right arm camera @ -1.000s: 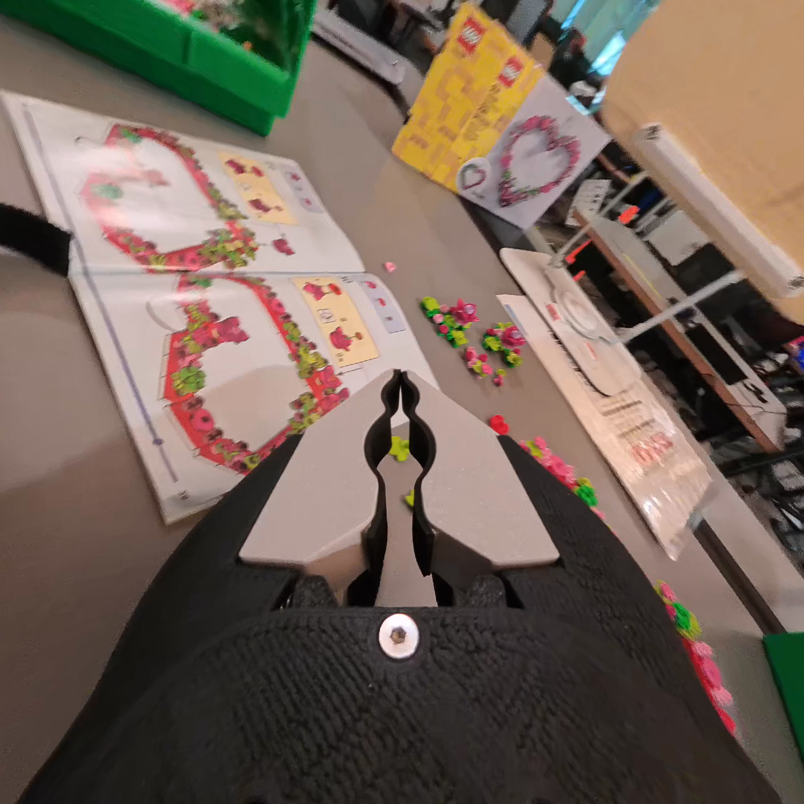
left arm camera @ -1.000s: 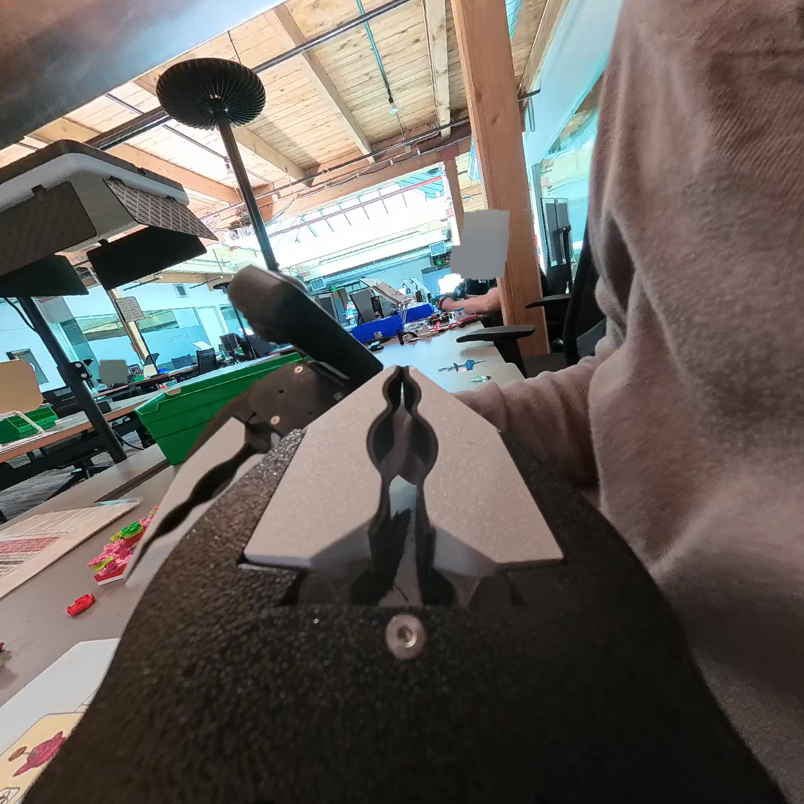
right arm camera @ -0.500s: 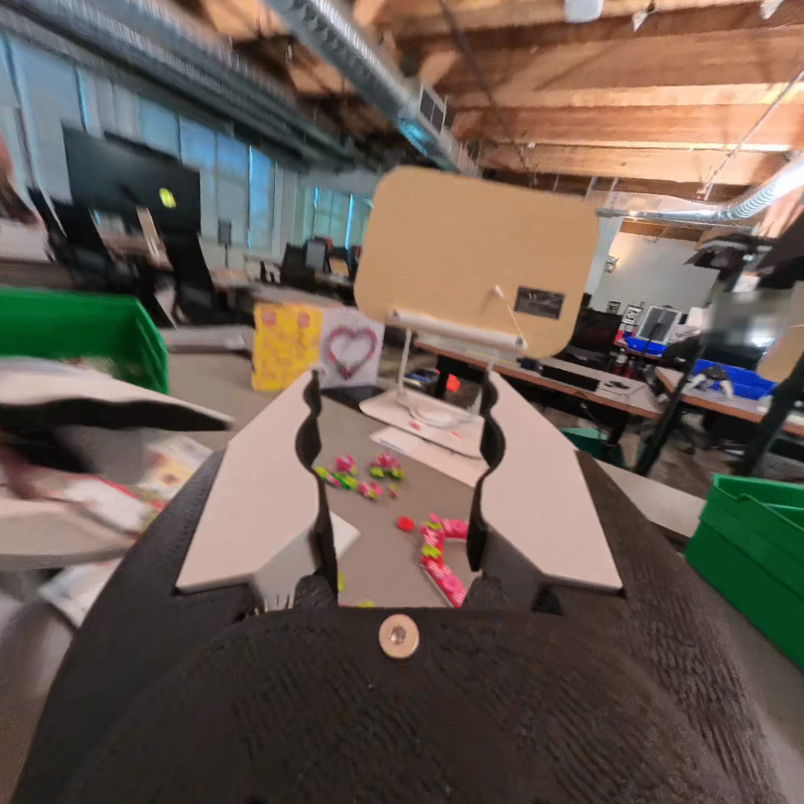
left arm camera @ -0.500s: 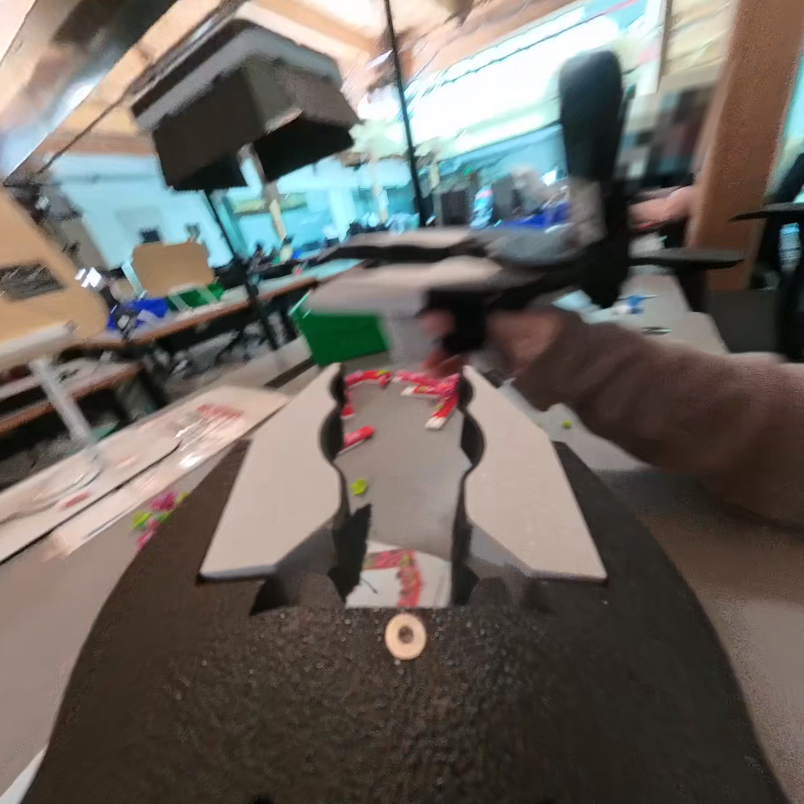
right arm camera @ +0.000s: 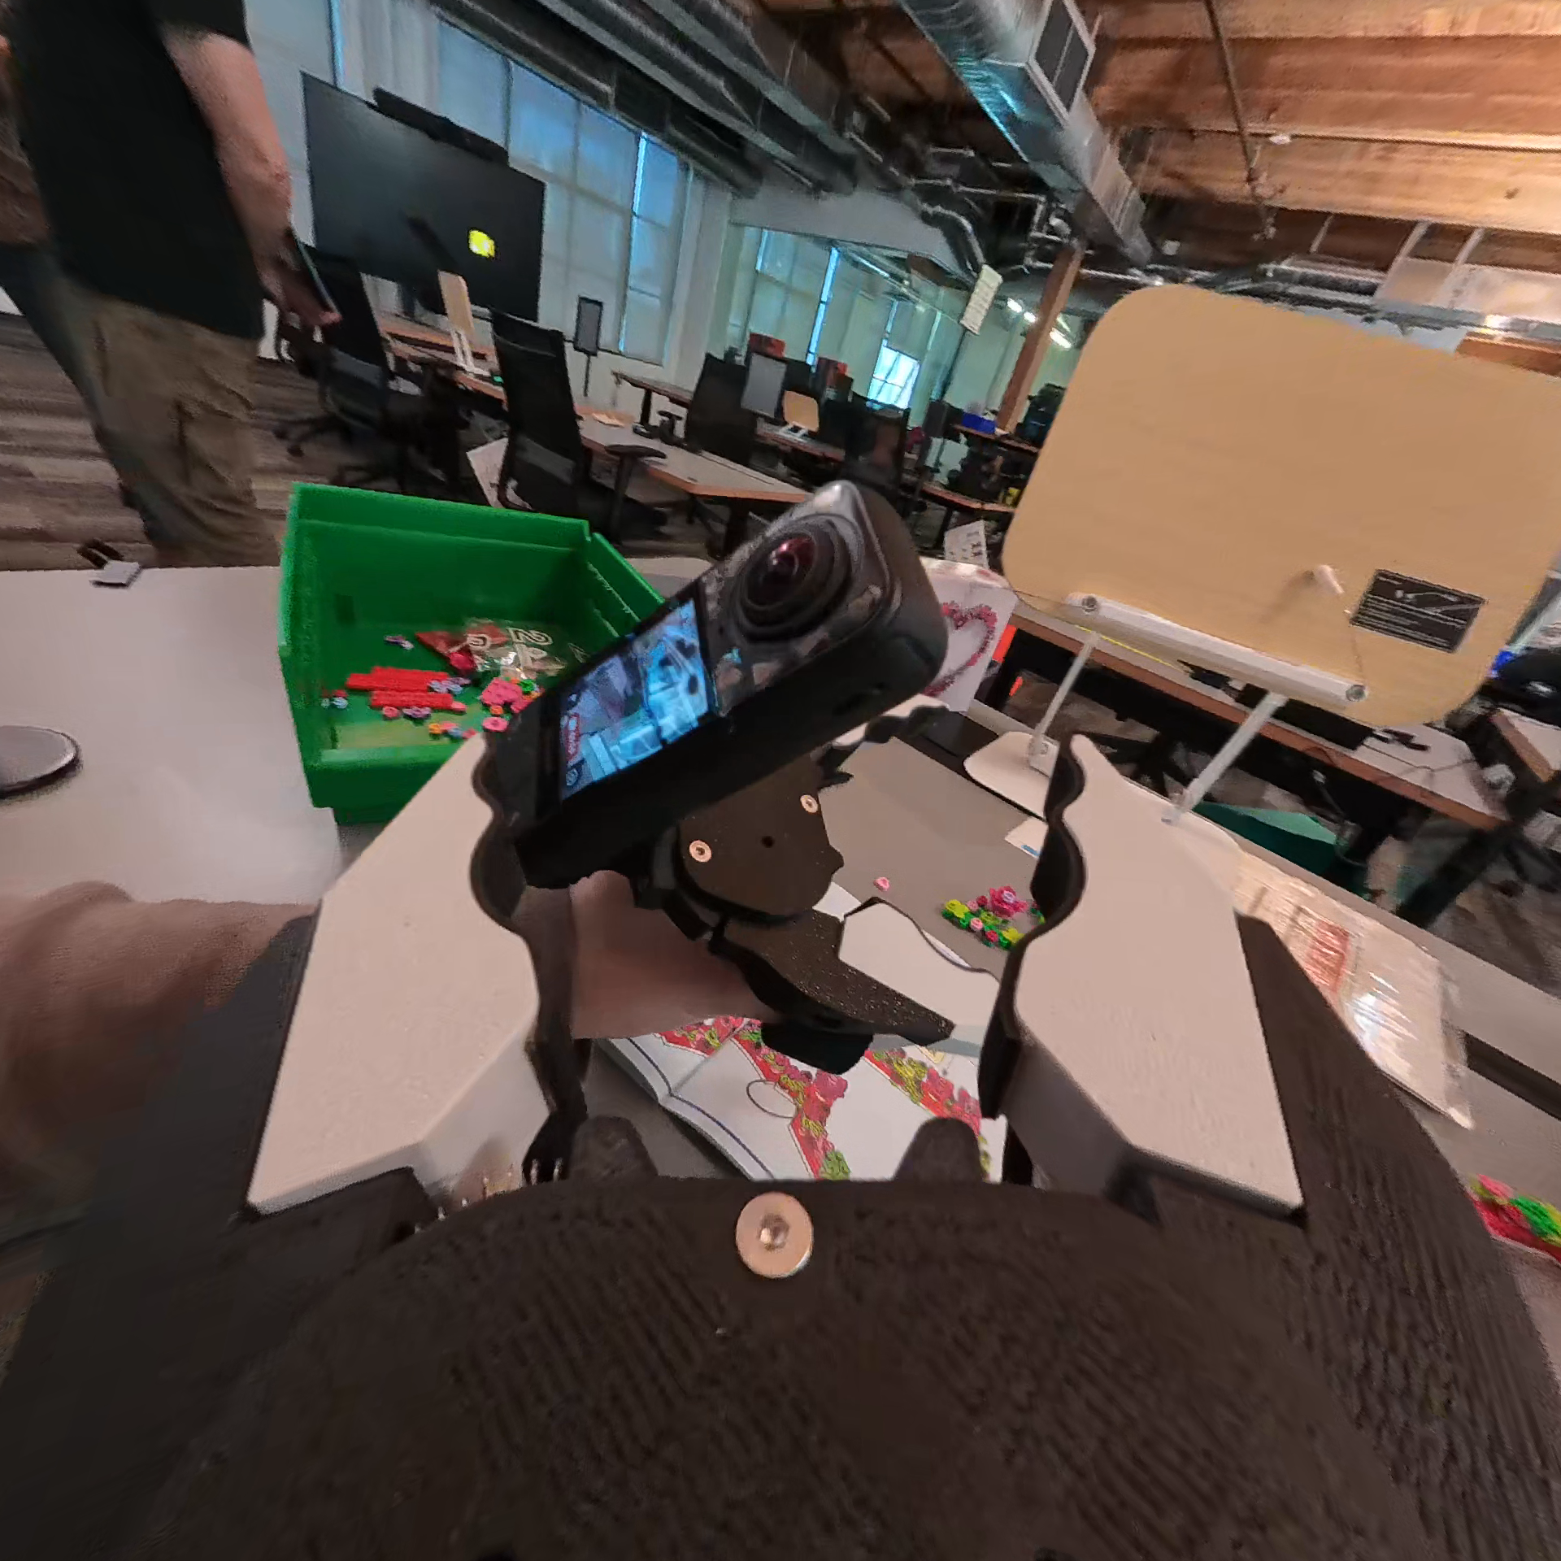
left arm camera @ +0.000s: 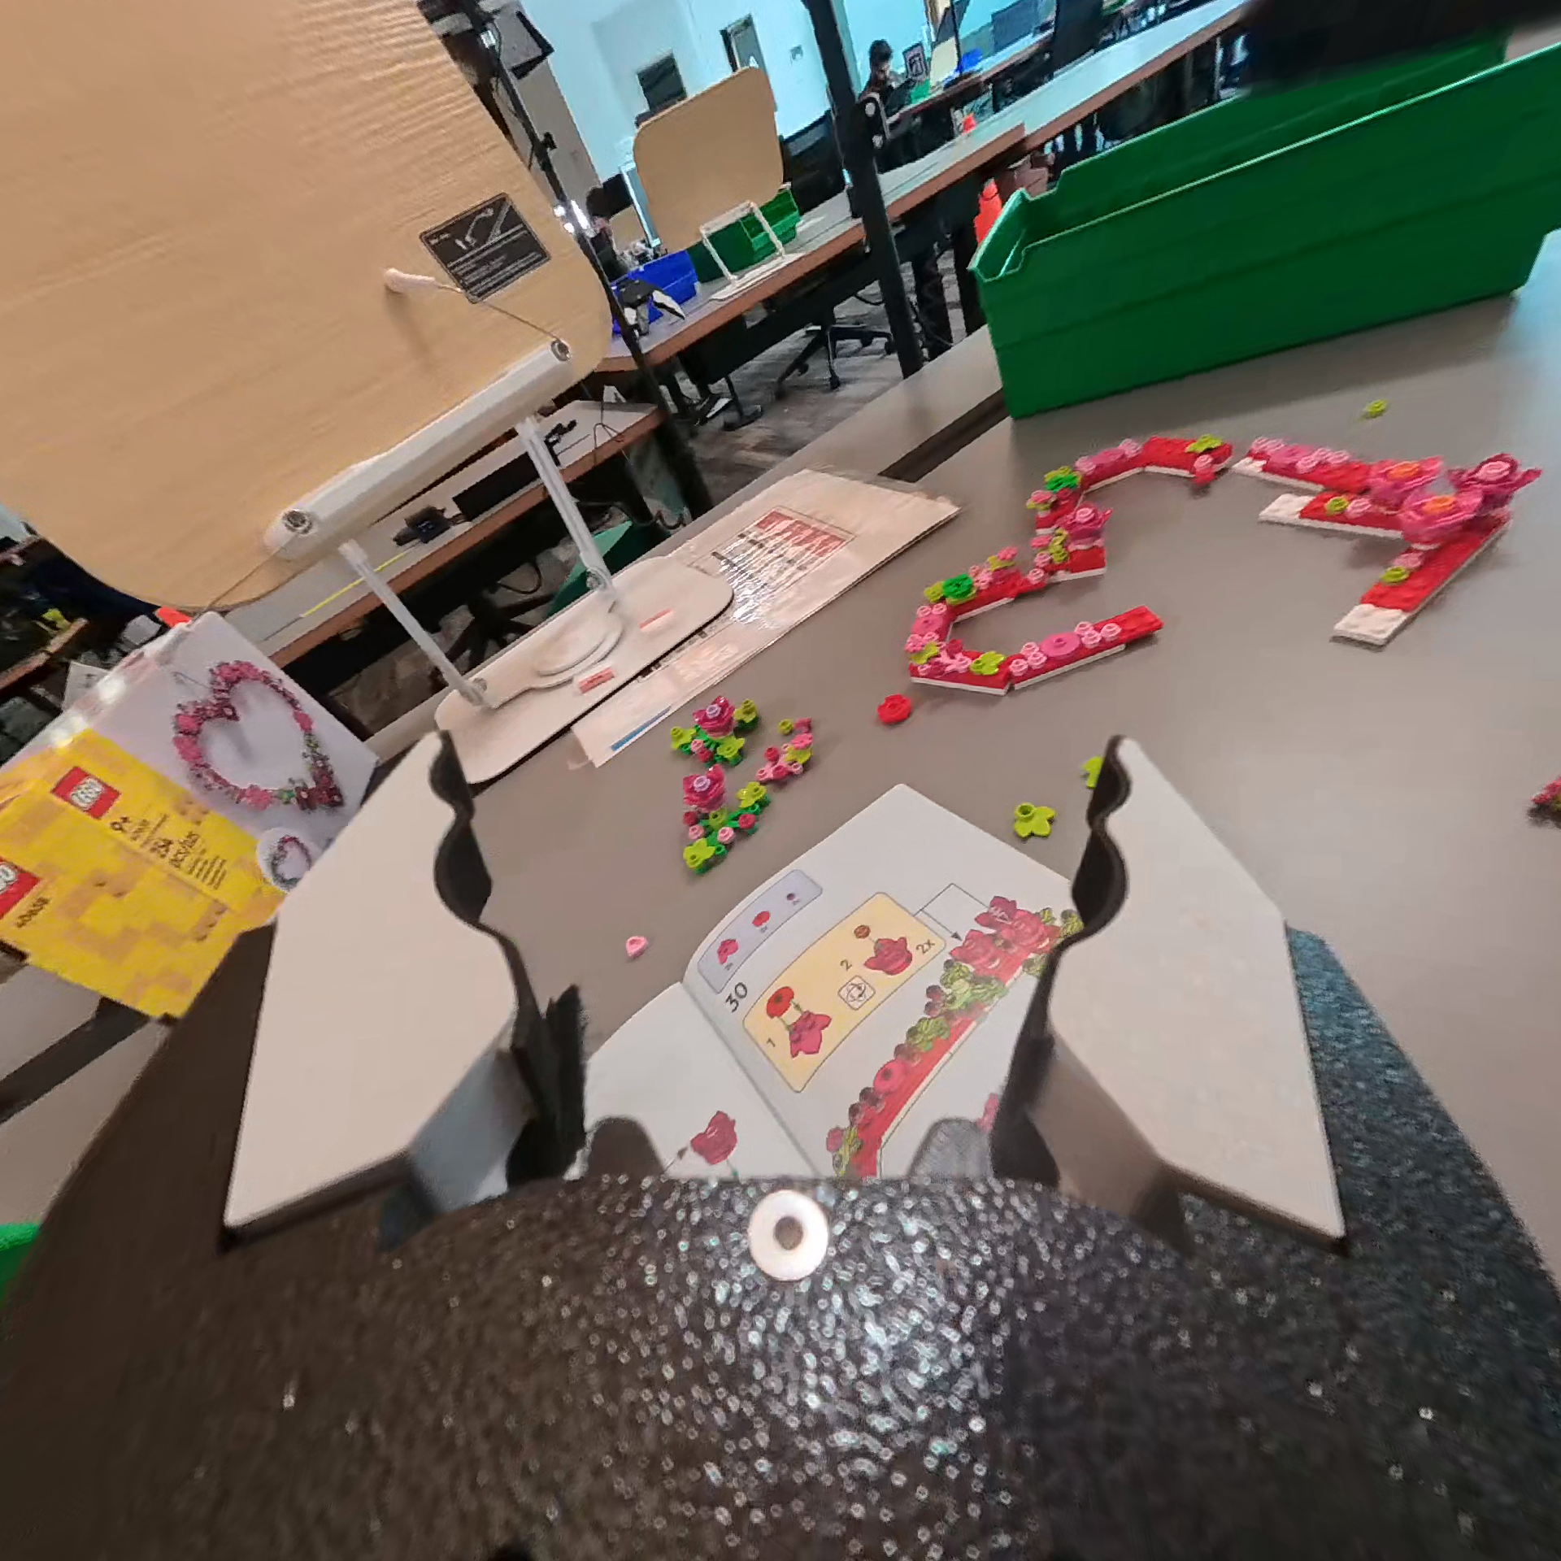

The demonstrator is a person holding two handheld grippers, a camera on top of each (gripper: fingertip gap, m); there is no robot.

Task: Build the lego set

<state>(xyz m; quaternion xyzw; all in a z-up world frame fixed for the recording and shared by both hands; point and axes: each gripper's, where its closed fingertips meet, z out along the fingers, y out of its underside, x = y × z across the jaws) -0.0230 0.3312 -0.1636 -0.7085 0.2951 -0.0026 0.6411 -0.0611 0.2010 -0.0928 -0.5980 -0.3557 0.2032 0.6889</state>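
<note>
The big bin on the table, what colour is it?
The bin is green, clearest in the left wrist view.

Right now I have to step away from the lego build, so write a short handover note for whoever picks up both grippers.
Left gripper: open, empty, hovering over the open instruction booklet.
Right gripper: open, empty, raised, facing the left one.
Done: two red heart-frame sections with flowers, lying apart on the table.
Loose: flower clusters, a red round stud, a lime piece; more parts in the green bin.
Left: join the sections and add the flowers.
</note>
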